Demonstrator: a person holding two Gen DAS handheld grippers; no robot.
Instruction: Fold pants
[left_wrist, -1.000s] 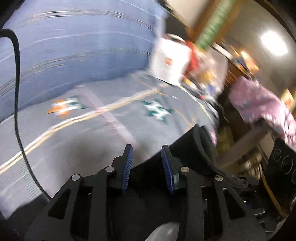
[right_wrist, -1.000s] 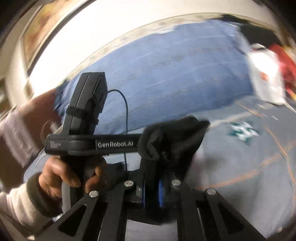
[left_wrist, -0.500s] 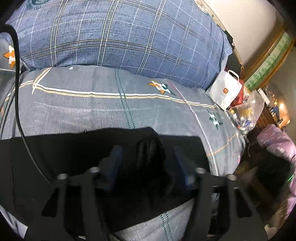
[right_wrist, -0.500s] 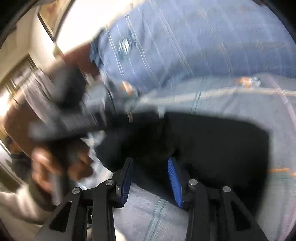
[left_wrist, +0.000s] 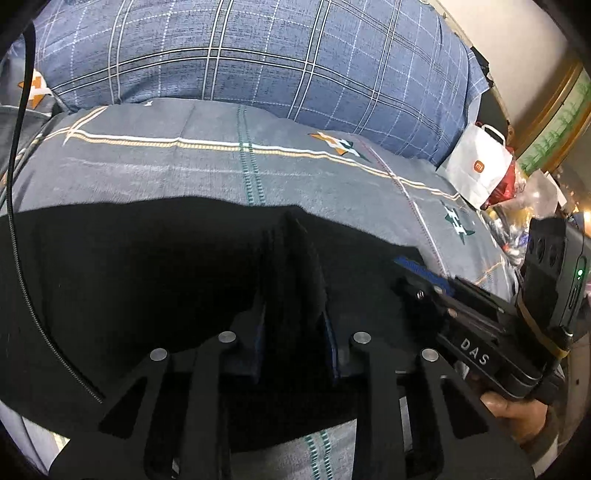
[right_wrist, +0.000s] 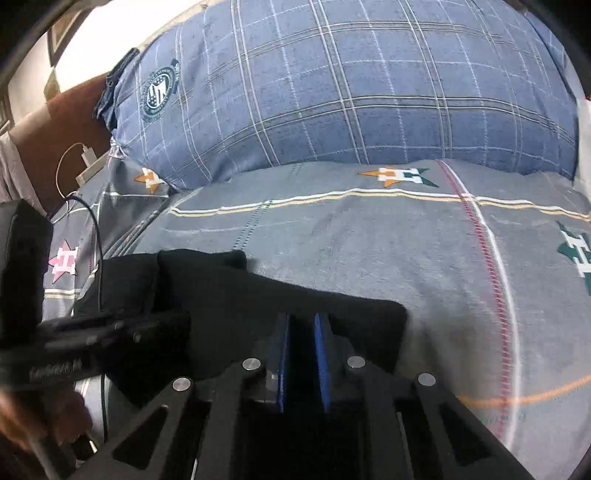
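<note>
Pants (left_wrist: 155, 280), black and soft, lie spread on the gray bedsheet (left_wrist: 221, 170), just in front of one big blue checked pillow (left_wrist: 258, 51). I see one pair of pants and two grippers. The left gripper (left_wrist: 293, 325) has its fingers pinched on a raised fold of the black cloth. The right gripper (right_wrist: 302, 350) has its blue pads close together with black cloth between them, so it looks shut on the near edge of the pants. I think the cloth is light and floppy, so it will sag and bunch if held at one spot. It is best held at the edge or corners, one gripper on each side. One white paper bag (left_wrist: 478, 168) stands off at the side of the bed.
</note>
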